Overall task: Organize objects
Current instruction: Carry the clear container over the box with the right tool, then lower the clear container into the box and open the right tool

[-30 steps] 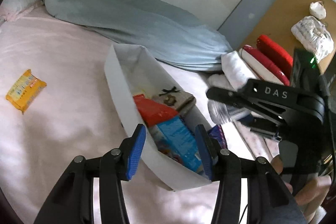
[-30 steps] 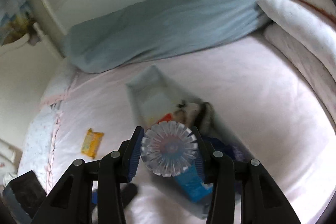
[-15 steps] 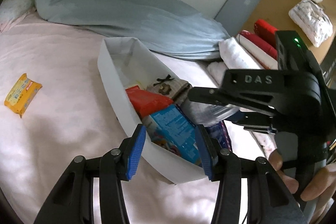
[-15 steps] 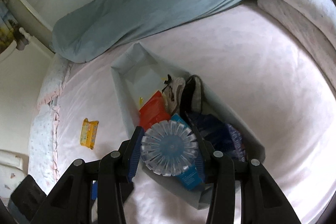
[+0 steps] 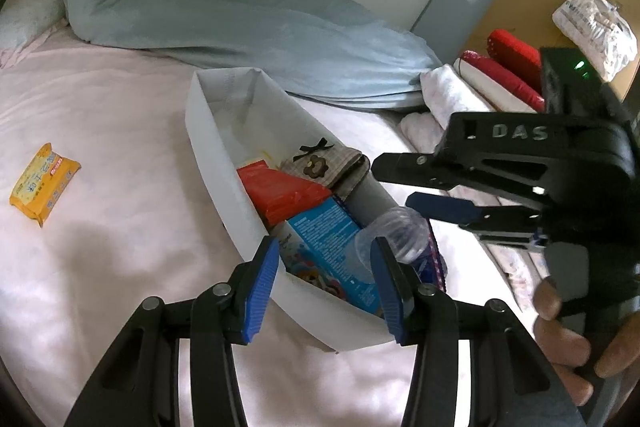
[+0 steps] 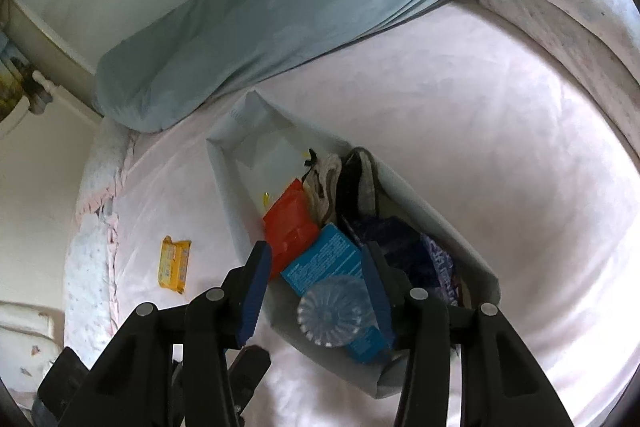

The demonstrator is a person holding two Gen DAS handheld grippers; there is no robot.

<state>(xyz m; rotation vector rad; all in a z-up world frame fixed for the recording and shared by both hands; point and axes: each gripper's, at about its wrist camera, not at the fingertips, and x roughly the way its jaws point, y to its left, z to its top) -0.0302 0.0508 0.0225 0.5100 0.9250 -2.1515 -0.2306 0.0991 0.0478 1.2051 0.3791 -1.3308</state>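
A long white box (image 5: 208, 155) lies on the pink bed and holds a red packet (image 5: 284, 195), a blue carton (image 5: 332, 247), a plaid pouch (image 5: 324, 167) and a dark blue bag. A clear plastic bottle (image 5: 394, 237) lies in the box's near end, on the blue carton; in the right wrist view its ribbed base (image 6: 332, 311) shows below the fingers. My right gripper (image 6: 316, 287) is open above the bottle and apart from it. My left gripper (image 5: 324, 283) is open and empty over the box's near end. A yellow snack packet (image 5: 44, 183) lies on the sheet to the left.
A blue-grey duvet roll (image 5: 224, 15) lies along the wall behind the box. Folded white and red bedding (image 5: 492, 79) is stacked at the right by a brown cabinet. The bed's left edge (image 6: 92, 247) drops to the floor. Bare pink sheet (image 6: 500, 167) spreads right of the box.
My right gripper came down over the box with the bottle, then opened. The bottle now lies in the box's near end, free of the fingers. My left gripper stayed open.
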